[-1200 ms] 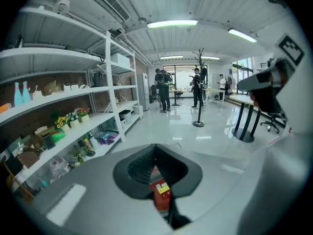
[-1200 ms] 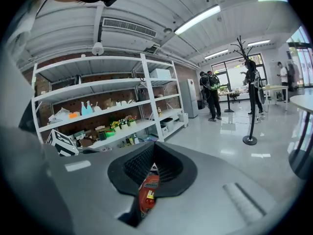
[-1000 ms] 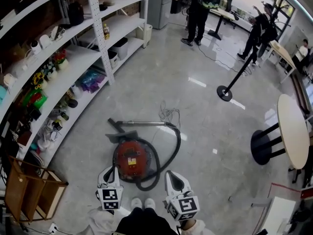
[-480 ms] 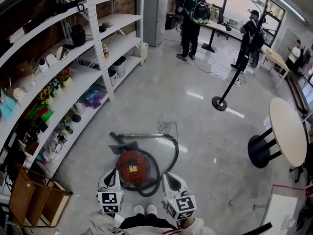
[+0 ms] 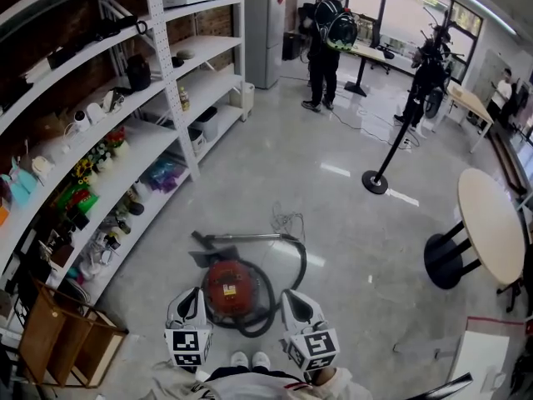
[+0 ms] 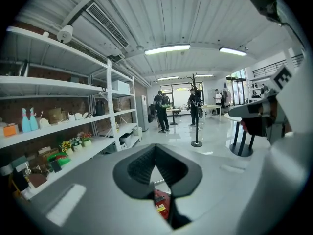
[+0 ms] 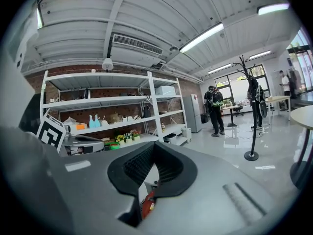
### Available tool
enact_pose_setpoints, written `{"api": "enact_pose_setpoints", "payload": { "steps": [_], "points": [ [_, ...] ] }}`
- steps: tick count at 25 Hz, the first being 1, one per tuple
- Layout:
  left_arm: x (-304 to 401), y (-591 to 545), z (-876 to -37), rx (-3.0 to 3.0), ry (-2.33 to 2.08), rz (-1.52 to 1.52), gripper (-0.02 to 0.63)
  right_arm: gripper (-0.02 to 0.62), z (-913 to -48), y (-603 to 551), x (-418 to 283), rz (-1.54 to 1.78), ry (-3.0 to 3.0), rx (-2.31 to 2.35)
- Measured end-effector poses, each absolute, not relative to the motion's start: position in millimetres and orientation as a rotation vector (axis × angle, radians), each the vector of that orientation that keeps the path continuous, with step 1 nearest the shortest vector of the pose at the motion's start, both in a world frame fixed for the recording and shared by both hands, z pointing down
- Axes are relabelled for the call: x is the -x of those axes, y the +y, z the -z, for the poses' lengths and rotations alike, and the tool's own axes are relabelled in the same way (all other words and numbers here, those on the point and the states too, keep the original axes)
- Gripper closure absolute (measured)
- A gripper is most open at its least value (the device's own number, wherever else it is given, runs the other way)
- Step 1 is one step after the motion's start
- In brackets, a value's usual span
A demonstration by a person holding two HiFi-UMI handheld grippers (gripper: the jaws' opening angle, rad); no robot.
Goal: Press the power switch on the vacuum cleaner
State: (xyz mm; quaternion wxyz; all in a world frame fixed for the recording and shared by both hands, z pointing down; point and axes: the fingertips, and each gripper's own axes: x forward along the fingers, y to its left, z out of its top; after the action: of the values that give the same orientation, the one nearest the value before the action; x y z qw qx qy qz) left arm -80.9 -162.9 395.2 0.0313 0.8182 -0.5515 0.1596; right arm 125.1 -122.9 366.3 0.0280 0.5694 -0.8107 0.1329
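A red canister vacuum cleaner (image 5: 231,283) stands on the grey floor just ahead of the person's white shoes. Its black hose (image 5: 291,267) loops round its right side to a metal wand (image 5: 246,237) and a dark floor head (image 5: 202,248). My left gripper (image 5: 190,293) hangs at the vacuum's near left and my right gripper (image 5: 293,295) at its near right. Both are above it, shut and holding nothing. A sliver of red vacuum (image 6: 160,201) shows under the left gripper (image 6: 155,153). The right gripper (image 7: 154,148) also shows a strip of vacuum (image 7: 146,204). No switch can be made out.
Long white shelves (image 5: 125,148) full of small goods run along the left, with a wooden crate (image 5: 58,332) at their near end. A loose cord (image 5: 287,217) lies beyond the wand. A round table (image 5: 491,223) stands right, a stanchion (image 5: 376,182) farther back, and people (image 5: 325,32) beyond.
The head view has tipped up and now takes in more of the far room. Both grippers and the vacuum keep nearly the same places relative to each other.
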Motion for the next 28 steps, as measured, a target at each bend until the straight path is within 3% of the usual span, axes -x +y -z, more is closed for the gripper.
{"api": "enact_pose_setpoints", "payload": {
  "steps": [28],
  "points": [
    [95.1,-151.2,-370.1,-2.530,-1.779,-0.400,0.606,0.595,-357.0,-126.5,-114.5,-0.382,-2.528,-1.703]
  ]
}}
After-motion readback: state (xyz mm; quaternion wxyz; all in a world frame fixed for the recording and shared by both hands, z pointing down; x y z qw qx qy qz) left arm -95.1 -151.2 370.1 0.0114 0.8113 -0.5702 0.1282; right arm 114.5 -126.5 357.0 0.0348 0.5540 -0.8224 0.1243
